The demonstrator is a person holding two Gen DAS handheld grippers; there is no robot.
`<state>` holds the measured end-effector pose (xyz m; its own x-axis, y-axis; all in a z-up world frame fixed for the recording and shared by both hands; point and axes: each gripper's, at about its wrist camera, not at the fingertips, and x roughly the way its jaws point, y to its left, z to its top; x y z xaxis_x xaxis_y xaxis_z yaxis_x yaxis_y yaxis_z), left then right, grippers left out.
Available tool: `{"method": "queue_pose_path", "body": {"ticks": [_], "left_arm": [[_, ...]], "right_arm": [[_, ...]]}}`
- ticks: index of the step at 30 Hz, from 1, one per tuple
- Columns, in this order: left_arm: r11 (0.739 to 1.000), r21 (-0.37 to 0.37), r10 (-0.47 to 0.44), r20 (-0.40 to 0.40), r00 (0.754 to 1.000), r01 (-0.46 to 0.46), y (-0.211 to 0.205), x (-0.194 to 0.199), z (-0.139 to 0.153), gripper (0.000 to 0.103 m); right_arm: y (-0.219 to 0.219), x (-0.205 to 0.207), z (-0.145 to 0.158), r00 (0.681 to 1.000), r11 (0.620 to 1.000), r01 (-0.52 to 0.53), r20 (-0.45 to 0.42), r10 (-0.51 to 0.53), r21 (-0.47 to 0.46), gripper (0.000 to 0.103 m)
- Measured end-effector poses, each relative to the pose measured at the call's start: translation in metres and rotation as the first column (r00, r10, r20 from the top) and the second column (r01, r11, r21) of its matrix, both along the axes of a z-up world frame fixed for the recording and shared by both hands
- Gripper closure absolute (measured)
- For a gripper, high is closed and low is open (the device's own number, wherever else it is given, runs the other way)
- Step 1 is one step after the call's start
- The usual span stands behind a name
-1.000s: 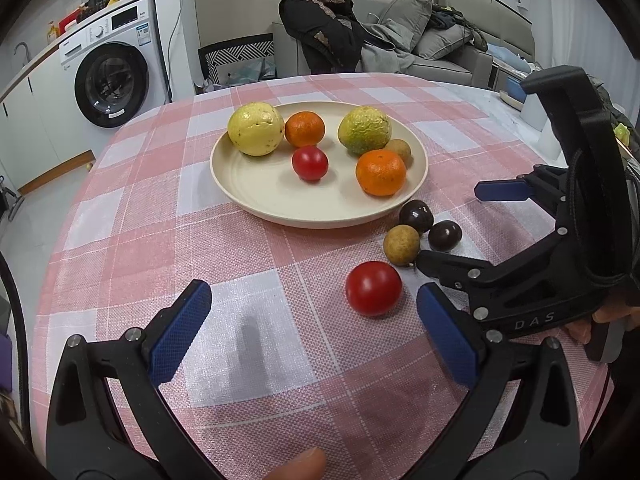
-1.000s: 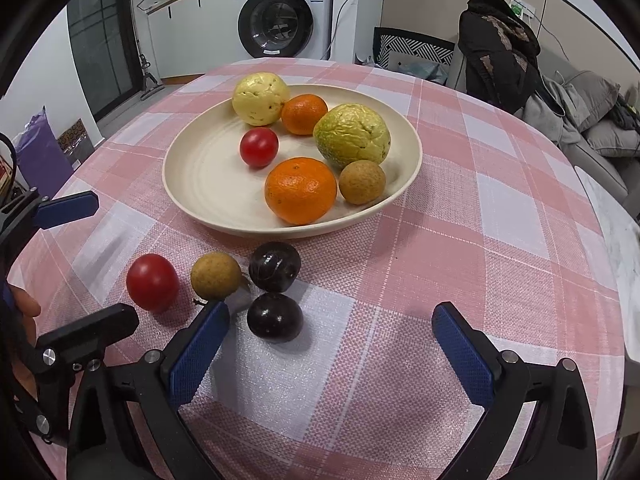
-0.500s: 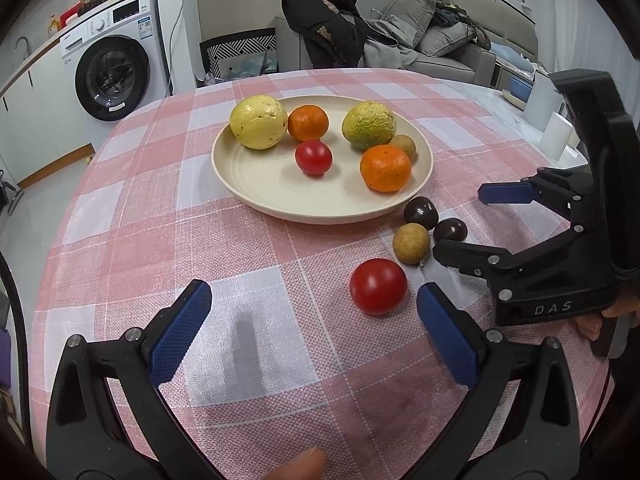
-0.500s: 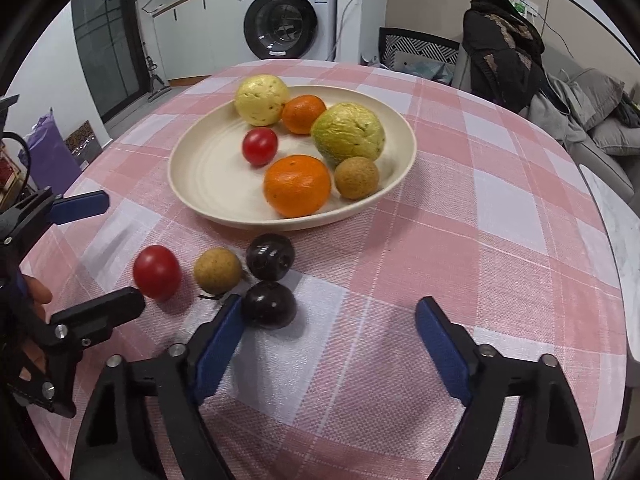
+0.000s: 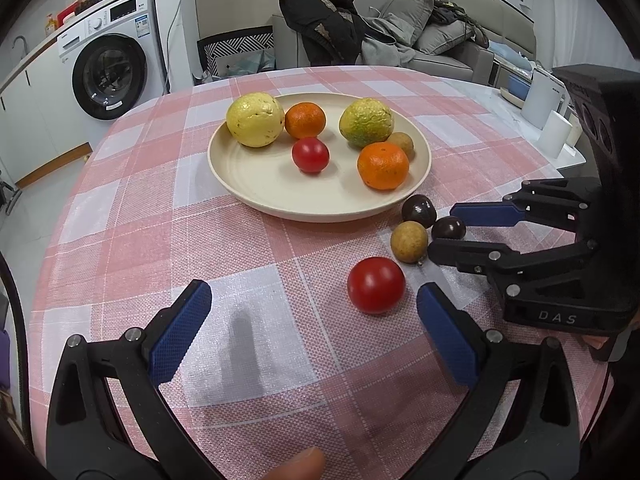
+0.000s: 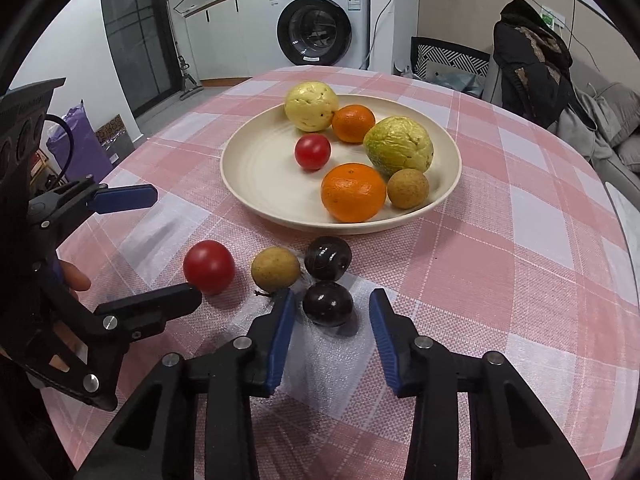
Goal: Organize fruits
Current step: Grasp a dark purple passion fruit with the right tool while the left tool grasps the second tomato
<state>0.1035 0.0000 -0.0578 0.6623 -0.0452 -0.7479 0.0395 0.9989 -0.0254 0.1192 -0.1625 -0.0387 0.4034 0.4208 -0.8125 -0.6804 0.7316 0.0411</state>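
Part of the nearer dark plum (image 5: 449, 228) is hidden in the left wrist view by the lower finger of the right gripper (image 5: 460, 232), and the bodies of both tools are cut off by the fisheye edge; only a fingertip of the holding hand (image 5: 300, 466) is seen at the bottom of that view. The same plum (image 6: 327, 303) is shown fully in the right wrist view, lying on the checked tablecloth (image 6: 500, 264) between the blue pads of the right gripper (image 6: 330, 340), whose jaws are spread with a gap on each side of the fruit, so nothing is clamped. The fruit is nearly round, and no clear long axis or pointing direction can be made out. A second dark plum (image 6: 328, 258) is seen just behind it, touching or almost touching, with a brown longan (image 6: 275, 269) beside them, a short stem showing at its near side. A loose red tomato (image 5: 376, 285) is found near the right pad of the left gripper (image 5: 312, 340), which is held wide apart and grips nothing. The cream plate (image 6: 256, 168) stands just beyond the loose fruits and holds a pale yellow fruit (image 6: 311, 106), a small orange (image 6: 353, 123), a green-yellow wrinkled fruit (image 6: 399, 145), a small tomato (image 6: 313, 151), a larger orange (image 6: 353, 192) and another longan (image 6: 408, 189); the last is partly covered by the orange in the left wrist view.
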Motion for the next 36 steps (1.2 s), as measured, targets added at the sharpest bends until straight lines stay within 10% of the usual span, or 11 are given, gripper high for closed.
{"method": "queue_pose_path", "body": {"ticks": [14, 29, 36], "left_arm": [[0.999, -0.037, -0.035, -0.060, 0.998, 0.033, -0.006, 0.012, -0.010, 0.002], [0.998, 0.000, -0.065, -0.080, 0.995, 0.065, -0.019, 0.017, -0.015, 0.031], [0.998, -0.012, -0.065, -0.064, 0.996, 0.064, -0.017, 0.020, -0.013, 0.060]], "right_arm": [[-0.010, -0.011, 0.016, 0.993, 0.995, 0.088, 0.075, -0.091, 0.038, 0.078], [-0.002, -0.017, 0.016, 0.990, 0.997, 0.072, 0.123, -0.072, 0.005, 0.078], [-0.007, -0.015, 0.017, 0.992, 0.997, 0.067, 0.109, -0.070, 0.023, 0.078]]}}
